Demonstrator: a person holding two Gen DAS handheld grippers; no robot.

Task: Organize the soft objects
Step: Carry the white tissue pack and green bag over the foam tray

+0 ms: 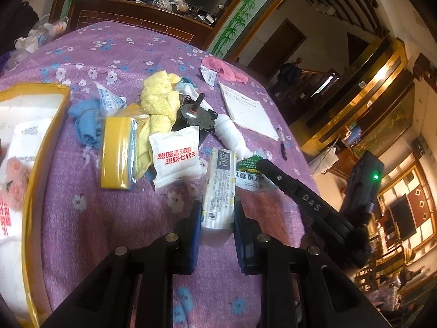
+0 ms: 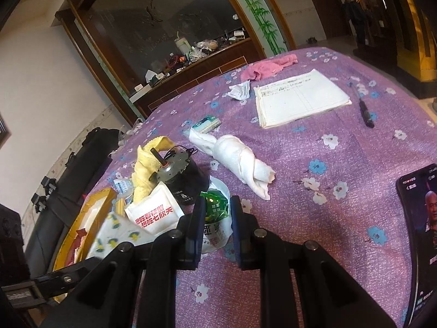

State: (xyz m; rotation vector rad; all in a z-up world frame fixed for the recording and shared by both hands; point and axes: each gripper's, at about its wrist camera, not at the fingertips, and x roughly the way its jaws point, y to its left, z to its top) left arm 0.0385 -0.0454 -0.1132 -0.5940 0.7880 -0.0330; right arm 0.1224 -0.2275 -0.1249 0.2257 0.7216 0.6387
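Note:
My left gripper [image 1: 217, 213] is shut on a white and yellow tissue pack [image 1: 220, 188], held over the purple cloth. My right gripper [image 2: 217, 210] is shut on a green and white snack bag [image 2: 215, 218]; it also shows in the left wrist view [image 1: 250, 173]. On the table lie a yellow towel [image 1: 159, 95], a blue cloth [image 1: 86, 125], a rolled white towel [image 2: 240, 161], a pink cloth [image 2: 269, 65], a white sachet with red print [image 1: 174, 158] and a yellow packet [image 1: 116, 151]. An open yellow box [image 1: 35, 147] holds soft items at the left.
A small motor [image 2: 174, 166] stands on a black block beside the yellow towel. A notebook [image 2: 299, 97], a pen [image 2: 364, 109] and a phone [image 2: 420, 218] lie at the right. A cluttered wooden cabinet [image 2: 191, 63] stands behind the table.

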